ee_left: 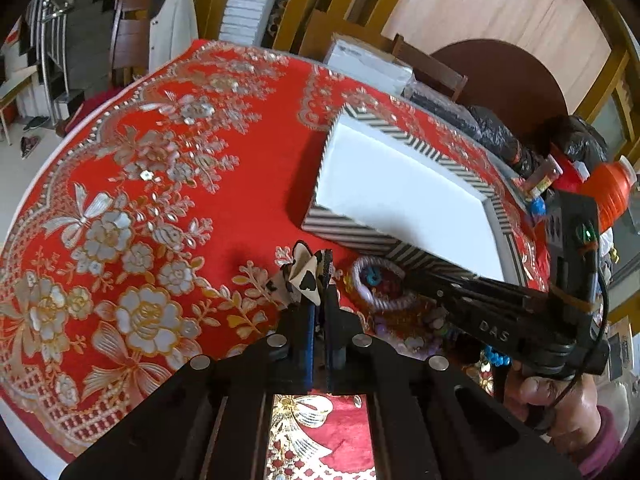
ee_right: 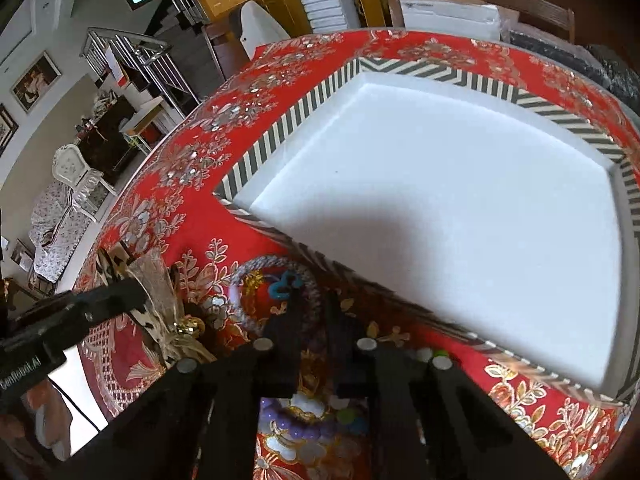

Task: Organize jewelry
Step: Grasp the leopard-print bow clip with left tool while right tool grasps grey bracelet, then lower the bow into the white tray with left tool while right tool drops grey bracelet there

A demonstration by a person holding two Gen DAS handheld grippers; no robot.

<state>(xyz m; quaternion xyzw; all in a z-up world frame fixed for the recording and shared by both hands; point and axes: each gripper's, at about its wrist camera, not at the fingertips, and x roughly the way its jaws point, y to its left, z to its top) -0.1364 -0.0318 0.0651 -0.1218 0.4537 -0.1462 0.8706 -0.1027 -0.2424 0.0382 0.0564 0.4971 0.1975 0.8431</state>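
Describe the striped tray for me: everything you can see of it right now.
The tray is shallow and rectangular, with a black-and-white striped rim, chevrons at the corners, and a plain white, foam-like floor holding nothing. It lies flat on the red floral tablecloth. A pale twisted bracelet sits just outside its near wall.

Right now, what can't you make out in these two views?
- Beads, right wrist: the right gripper covers most; count and type unclear.
- Braided ring, left wrist: near side hidden behind the right gripper's arm.
- Cow-print bow, left wrist: the left gripper fingers cover its lower part.
- Tray, right wrist: right end cut off by the frame edge.
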